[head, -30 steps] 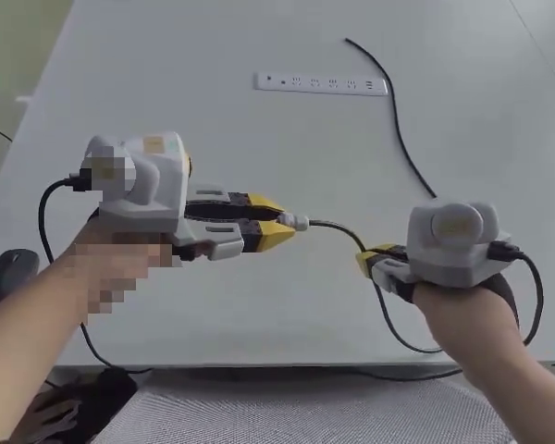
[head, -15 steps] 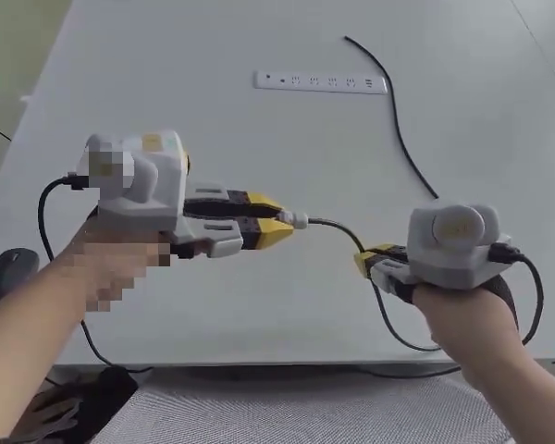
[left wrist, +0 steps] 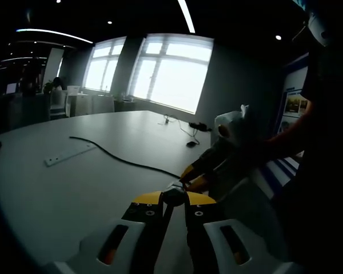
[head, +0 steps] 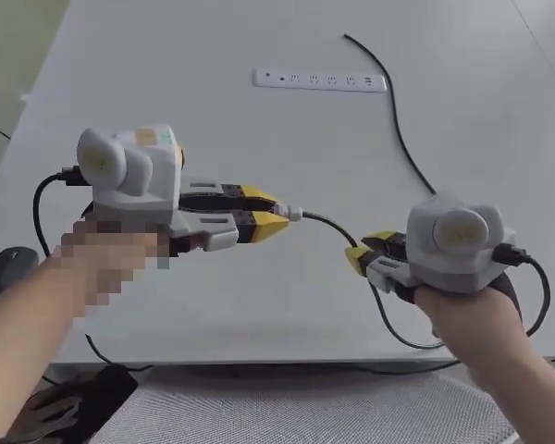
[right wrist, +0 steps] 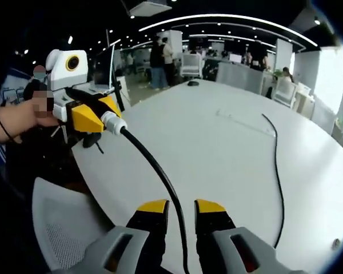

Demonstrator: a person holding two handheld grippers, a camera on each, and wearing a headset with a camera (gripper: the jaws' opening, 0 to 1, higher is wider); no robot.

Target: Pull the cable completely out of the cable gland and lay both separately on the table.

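Note:
My left gripper (head: 270, 220) is shut on the small light cable gland (head: 293, 215), held above the table; in the left gripper view the gland (left wrist: 172, 194) sits between my yellow tips. A black cable (head: 328, 225) runs out of the gland to my right gripper (head: 357, 258), which is shut on it a short way along. From the right gripper view the cable (right wrist: 154, 171) passes between my jaws and leads up to the gland (right wrist: 112, 123) in the left gripper (right wrist: 90, 117). The cable's tail (head: 393, 328) loops down past the table's front edge.
A white power strip (head: 320, 82) lies at the far side of the grey table (head: 259, 120), with its black cord (head: 398, 125) trailing toward the right. A dark mouse (head: 5, 274) sits at the left edge. A mesh chair seat (head: 296, 412) is below the front edge.
My left gripper has shifted slightly left and up with the gland. The right gripper has tilted a little, and the cable between them runs straighter.

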